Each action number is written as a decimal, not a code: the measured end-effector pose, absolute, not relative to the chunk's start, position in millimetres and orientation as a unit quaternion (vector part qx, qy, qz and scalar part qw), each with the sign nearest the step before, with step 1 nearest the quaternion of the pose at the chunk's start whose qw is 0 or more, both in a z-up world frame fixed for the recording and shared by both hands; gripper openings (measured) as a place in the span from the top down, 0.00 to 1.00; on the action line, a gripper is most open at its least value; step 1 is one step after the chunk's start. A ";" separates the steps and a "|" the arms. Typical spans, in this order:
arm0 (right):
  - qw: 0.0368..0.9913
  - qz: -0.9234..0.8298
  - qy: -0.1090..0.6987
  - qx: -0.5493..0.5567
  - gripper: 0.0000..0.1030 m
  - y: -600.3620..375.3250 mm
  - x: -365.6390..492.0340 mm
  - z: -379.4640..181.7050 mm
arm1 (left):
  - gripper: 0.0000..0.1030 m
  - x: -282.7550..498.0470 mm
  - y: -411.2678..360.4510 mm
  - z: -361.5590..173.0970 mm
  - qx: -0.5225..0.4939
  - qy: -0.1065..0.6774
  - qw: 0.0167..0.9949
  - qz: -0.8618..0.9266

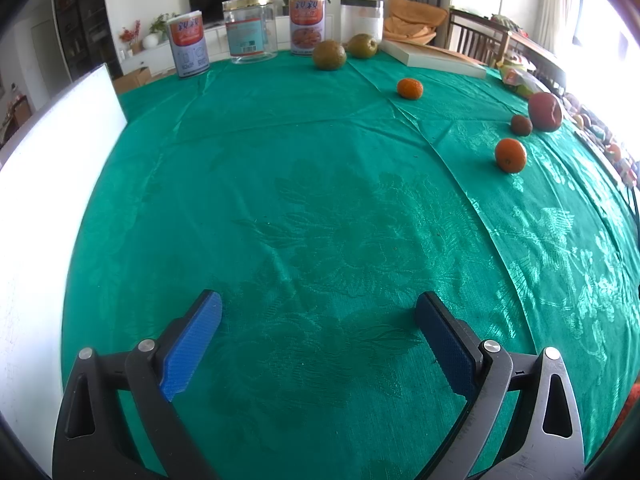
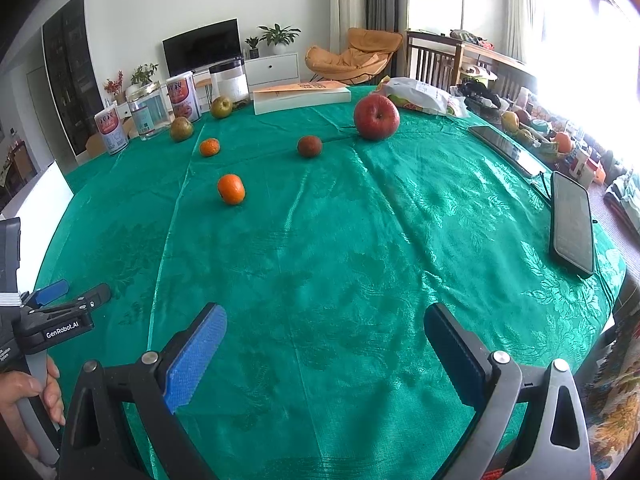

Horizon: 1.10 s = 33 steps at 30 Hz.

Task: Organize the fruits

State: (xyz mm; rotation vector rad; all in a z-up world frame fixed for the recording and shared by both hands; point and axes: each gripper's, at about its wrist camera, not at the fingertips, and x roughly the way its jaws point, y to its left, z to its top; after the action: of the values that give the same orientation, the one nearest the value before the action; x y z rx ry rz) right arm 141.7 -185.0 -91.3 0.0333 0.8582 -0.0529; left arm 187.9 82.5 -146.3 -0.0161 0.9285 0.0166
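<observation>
Opening step of the sorting, by the look of it: nothing picked up yet, fruit scattered loose over the green-clothed desk (image 2: 320, 240).

Left gripper (image 1: 318, 338) released, jaws wide apart, empty, low over bare cloth. Right gripper (image 2: 324, 348) likewise spread and empty.

From the right wrist view: near orange (image 2: 231, 189) at about 11 o'clock, well apart from the fingers. Second orange (image 2: 209, 147) farther out along the same line. Small dark brownish fruit (image 2: 309, 146) at 12 o'clock, red apple (image 2: 376, 117) just past it toward 1 o'clock. Two greenish pears (image 2: 181, 129) (image 2: 221, 107) far off at 11 o'clock, near the tins and clear jars (image 2: 149, 115) at the far edge. Phone (image 2: 571, 222) lying flat at 2 o'clock.

No bowl, tray or basket visible as a clear destination; white board (image 1: 52, 200) at 9 o'clock of the left view.

Likely next: reach forward to the near orange, straddle it with jaws kept wide, close gently. Round fruit on slick cloth apt to roll if nudged.
</observation>
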 end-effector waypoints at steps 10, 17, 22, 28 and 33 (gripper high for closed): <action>0.911 -0.025 0.412 0.018 0.04 -185.3 140.4 -89.3 | 0.04 188.1 82.3 -146.2 -0.008 0.448 0.894 0.008; 0.912 -0.024 0.409 0.023 0.04 -185.2 139.7 -87.0 | 0.04 188.2 82.3 -146.2 -0.008 0.448 0.894 0.008; 0.913 -0.022 0.406 0.028 0.04 -186.1 138.8 -86.2 | 0.04 188.2 82.2 -146.3 -0.007 0.448 0.894 0.008; 0.920 -0.018 0.388 0.049 0.04 -191.8 133.9 -81.8 | 0.04 188.0 83.1 -146.5 -0.007 0.448 0.894 0.010; 0.920 -0.017 0.384 0.072 0.04 -198.6 133.6 -81.6 | 0.04 188.2 82.6 -146.5 -0.007 0.448 0.894 0.010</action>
State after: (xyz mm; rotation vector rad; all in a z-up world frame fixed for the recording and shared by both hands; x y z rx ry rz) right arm 133.6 -198.6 -81.6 0.1474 0.7891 -0.0346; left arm 188.2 82.6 -146.5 -0.0137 0.9296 0.0203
